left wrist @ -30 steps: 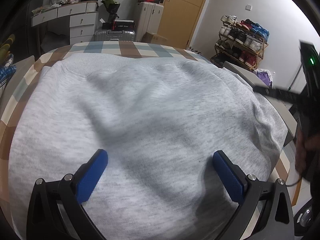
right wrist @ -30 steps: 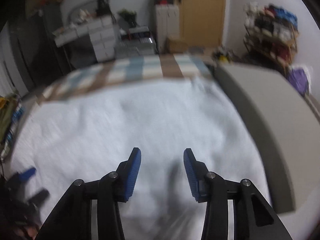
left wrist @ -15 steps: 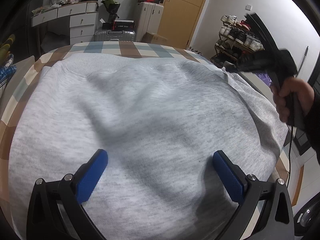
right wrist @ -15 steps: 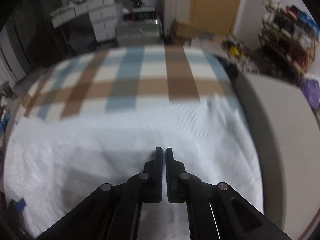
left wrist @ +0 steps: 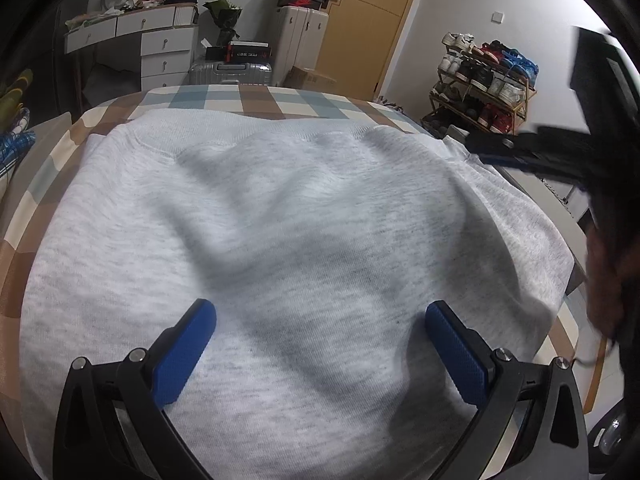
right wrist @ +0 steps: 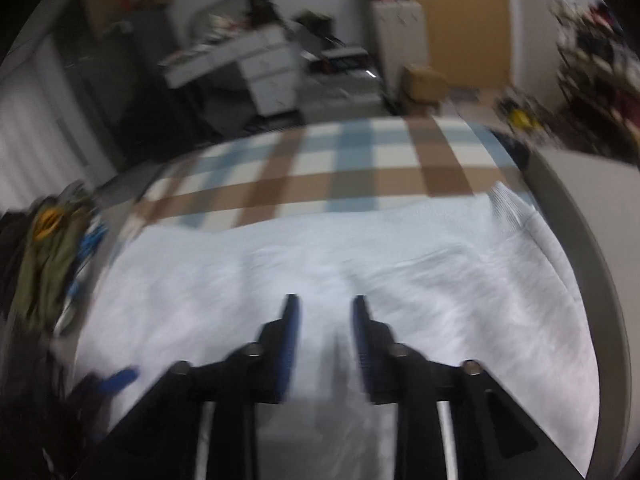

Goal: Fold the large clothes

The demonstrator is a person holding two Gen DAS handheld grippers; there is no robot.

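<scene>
Left tool [left wrist: 320, 332] we find spread wide over the grey sweatshirt [left wrist: 288, 216]; right tool [right wrist: 326, 320] partly apart, gripping nothing.

Your left tool [left wrist: 320, 332] is spread wide, its blue pads [left wrist: 184, 354] far apart with nothing gripped between them. Your right tool [right wrist: 325, 320] is partly parted, a narrow gap between its two fingers, and blurred. From the left wrist view, it shows to the left tool's right, raised.
</scene>
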